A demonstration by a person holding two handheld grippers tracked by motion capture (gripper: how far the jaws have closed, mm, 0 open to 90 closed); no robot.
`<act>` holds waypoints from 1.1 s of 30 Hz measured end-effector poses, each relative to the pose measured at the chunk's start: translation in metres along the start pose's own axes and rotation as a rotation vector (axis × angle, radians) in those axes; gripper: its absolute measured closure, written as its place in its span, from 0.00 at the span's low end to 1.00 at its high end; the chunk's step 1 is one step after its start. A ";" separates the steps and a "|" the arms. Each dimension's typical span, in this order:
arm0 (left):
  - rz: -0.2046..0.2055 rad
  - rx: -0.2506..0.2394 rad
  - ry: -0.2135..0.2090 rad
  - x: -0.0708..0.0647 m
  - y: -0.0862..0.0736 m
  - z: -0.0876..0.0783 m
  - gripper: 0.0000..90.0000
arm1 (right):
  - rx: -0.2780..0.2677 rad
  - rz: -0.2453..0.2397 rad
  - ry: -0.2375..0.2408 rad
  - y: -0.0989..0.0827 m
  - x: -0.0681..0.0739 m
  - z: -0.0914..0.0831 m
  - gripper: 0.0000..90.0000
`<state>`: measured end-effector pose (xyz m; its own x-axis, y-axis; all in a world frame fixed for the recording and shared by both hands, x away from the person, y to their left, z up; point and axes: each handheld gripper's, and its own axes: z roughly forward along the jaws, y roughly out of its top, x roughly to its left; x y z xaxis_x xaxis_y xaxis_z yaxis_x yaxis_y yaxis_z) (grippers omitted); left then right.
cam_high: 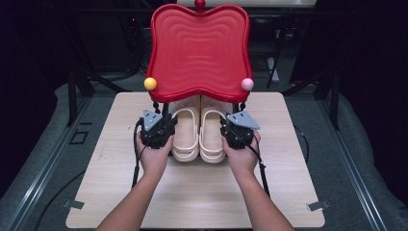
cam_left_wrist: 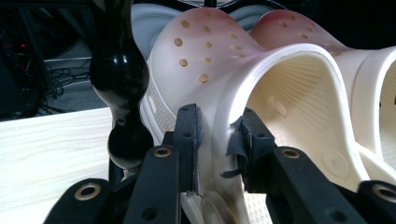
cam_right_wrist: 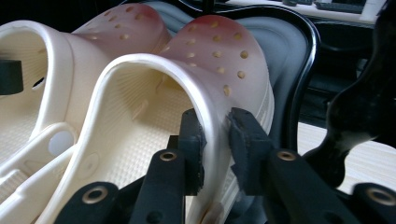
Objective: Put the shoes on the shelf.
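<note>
Two cream perforated clogs stand side by side on the table, toes tucked under a red shelf. In the high view the left clog [cam_high: 185,139] has my left gripper [cam_high: 166,126] at its outer side. Beside the right clog [cam_high: 213,139], my right gripper [cam_high: 230,127] mirrors it. In the left gripper view the left gripper [cam_left_wrist: 217,135] is shut on the left clog's [cam_left_wrist: 210,60] side wall beside the foot opening. Likewise the right gripper [cam_right_wrist: 215,135] pinches the rim wall of the right clog [cam_right_wrist: 219,51].
The red wavy shelf top [cam_high: 199,48] stands on black turned legs [cam_left_wrist: 119,79], with a yellow ball [cam_high: 150,83] and a pink ball [cam_high: 247,84] at its front corners. A dark lower shelf [cam_right_wrist: 299,46] lies by the toes. The wooden table [cam_high: 144,192] extends toward me.
</note>
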<state>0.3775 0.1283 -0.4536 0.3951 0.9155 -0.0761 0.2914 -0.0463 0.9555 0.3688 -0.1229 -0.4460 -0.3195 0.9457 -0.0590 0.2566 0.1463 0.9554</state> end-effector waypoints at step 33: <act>-0.021 0.041 -0.043 0.001 0.003 -0.008 0.66 | 0.028 -0.021 0.043 0.001 0.002 -0.011 0.72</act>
<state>0.3718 0.1326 -0.4484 0.4253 0.8984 -0.1095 0.3357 -0.0442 0.9409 0.3582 -0.1243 -0.4422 -0.3637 0.9292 -0.0657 0.2744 0.1742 0.9457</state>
